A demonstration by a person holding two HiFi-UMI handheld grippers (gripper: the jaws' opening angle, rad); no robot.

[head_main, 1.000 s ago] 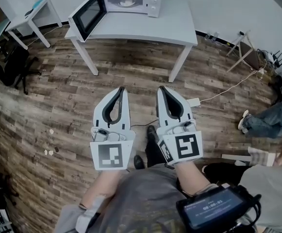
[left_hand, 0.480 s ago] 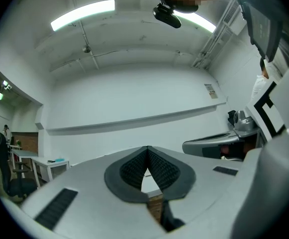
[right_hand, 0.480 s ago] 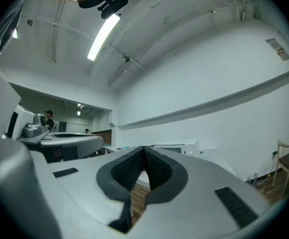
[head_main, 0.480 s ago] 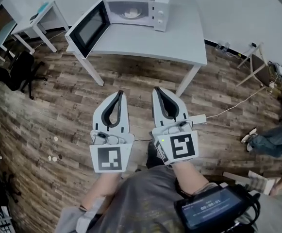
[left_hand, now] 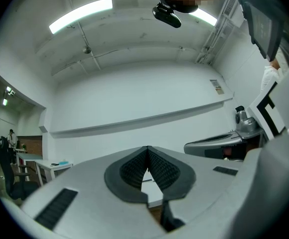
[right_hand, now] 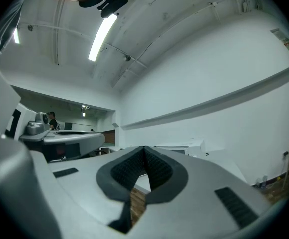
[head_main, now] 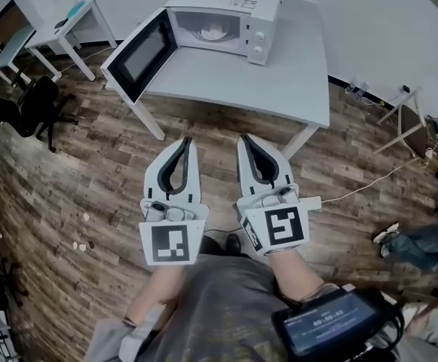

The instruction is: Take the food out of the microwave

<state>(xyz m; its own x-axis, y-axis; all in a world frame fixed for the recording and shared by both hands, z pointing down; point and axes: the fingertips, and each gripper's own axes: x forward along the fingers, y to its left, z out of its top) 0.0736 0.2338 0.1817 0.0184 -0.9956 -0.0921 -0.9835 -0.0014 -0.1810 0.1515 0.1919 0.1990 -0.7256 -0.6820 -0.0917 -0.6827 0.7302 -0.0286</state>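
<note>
White box-shaped microwave (head_main: pixel 230 2): standing upright on a pale grey rectangular table (head_main: pixel 279 81), toward its far left part. Hinged door (head_main: pixel 139 55), dark-windowed with a white frame, swung fully open to the left and overhanging the table's left edge. Control panel (head_main: pixel 260 36) with two round knobs on the right of the front. Cavity lit and exposed. Pale rounded portion of food (head_main: pixel 213 31): resting at the centre of the cavity floor; finer detail cannot be made out.
</note>
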